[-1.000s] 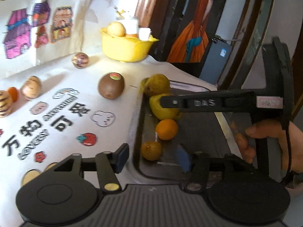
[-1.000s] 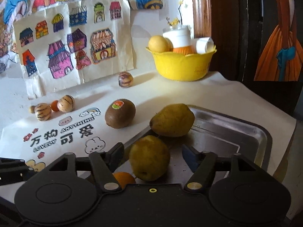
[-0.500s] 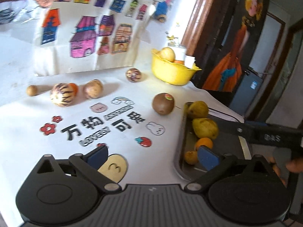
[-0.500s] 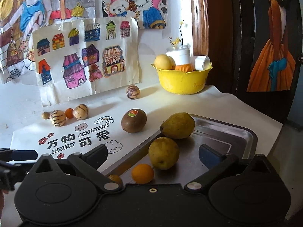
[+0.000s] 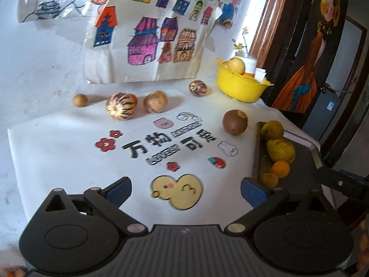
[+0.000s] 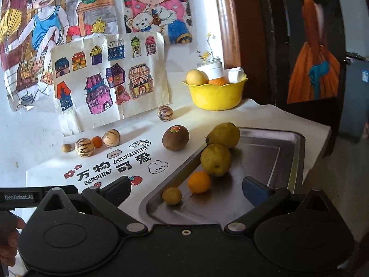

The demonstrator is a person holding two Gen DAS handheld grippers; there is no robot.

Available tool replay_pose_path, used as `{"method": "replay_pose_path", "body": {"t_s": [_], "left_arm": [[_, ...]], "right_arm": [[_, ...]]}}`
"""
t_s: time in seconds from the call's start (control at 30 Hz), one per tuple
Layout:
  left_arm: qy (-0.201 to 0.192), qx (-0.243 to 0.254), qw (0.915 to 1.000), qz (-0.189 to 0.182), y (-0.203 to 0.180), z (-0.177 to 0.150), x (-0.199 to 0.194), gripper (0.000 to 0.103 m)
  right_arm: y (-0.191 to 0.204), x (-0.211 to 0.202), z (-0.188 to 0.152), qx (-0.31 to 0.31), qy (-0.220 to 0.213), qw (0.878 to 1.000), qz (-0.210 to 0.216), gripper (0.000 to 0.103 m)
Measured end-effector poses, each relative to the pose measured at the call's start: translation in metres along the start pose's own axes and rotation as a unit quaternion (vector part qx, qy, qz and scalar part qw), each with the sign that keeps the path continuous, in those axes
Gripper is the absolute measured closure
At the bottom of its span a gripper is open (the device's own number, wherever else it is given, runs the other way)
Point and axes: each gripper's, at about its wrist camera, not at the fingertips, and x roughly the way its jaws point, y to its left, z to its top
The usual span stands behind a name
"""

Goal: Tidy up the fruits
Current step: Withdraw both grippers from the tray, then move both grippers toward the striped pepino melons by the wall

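A steel tray point(image 6: 272, 147) on the right holds two yellow-green pears point(image 6: 215, 159), an orange point(image 6: 199, 182) and a small brown fruit point(image 6: 171, 195); the tray also shows in the left wrist view point(image 5: 258, 152). A brown kiwi point(image 6: 175, 137) lies on the white mat beside the tray and shows in the left wrist view too point(image 5: 234, 121). Striped melons point(image 5: 120, 109) and small fruits lie in a row at the back left. My left gripper point(image 5: 185, 190) is open and empty above the mat. My right gripper point(image 6: 186, 188) is open and empty above the tray's near edge.
A yellow bowl point(image 6: 216, 93) with a fruit and white cups stands at the back by the wall. Children's drawings point(image 6: 108, 78) hang on the wall behind. The table edge drops off to the right of the tray.
Both grippers have pulled back and up from the tray and opened wider. The left one has swung left over the mat. The right one has left the pear in the tray.
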Motion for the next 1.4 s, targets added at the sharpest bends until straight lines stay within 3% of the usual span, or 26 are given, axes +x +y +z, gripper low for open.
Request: {"method": "replay_pose_path", "body": {"t_s": [0.3, 0.53, 0.9, 1.2, 1.4], "left_arm": [[0.007, -0.004, 0.9995, 0.029, 0.027, -0.005, -0.009, 0.0], [0.013, -0.003, 0.9987, 0.05, 0.043, -0.01, -0.014, 0.0], [0.015, -0.001, 0.9977, 0.067, 0.065, -0.017, -0.028, 0.0], [0.011, -0.035, 0.9962, 0.079, 0.098, -0.014, -0.032, 0.0], [0.012, -0.033, 0.9956, 0.086, 0.11, -0.006, -0.026, 0.0]], "right_arm": [[0.029, -0.018, -0.037, 0.03, 0.004, 0.999, -0.023, 0.001], [0.055, -0.023, -0.06, 0.03, 0.04, 0.998, -0.03, 0.001], [0.092, -0.026, -0.076, 0.024, 0.079, 0.997, -0.003, 0.001], [0.111, -0.008, -0.073, 0.028, 0.124, 0.991, 0.051, 0.001], [0.115, 0.002, -0.059, 0.01, 0.135, 0.989, 0.061, 0.001]]}}
